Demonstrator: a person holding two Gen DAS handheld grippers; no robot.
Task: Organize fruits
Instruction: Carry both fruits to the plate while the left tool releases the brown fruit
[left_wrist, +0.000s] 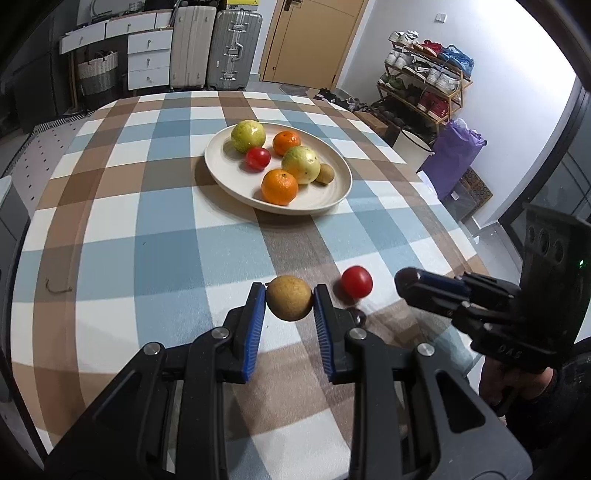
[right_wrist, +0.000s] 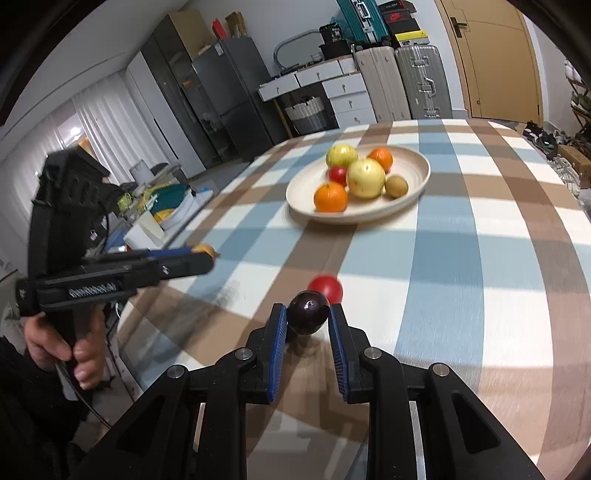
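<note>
1. Fruits lie on a checked tablecloth, most of them in a wide cream plate at the far middle.
2. On the plate: two yellow-green guavas, two oranges, a red tomato and a small brown fruit.
3. Left gripper, near edge, is clamped on a round tan fruit.
4. Right gripper is clamped on a dark purple plum.
5. Loose red tomato sits on the cloth just beyond the plum, between the two grippers.
</note>
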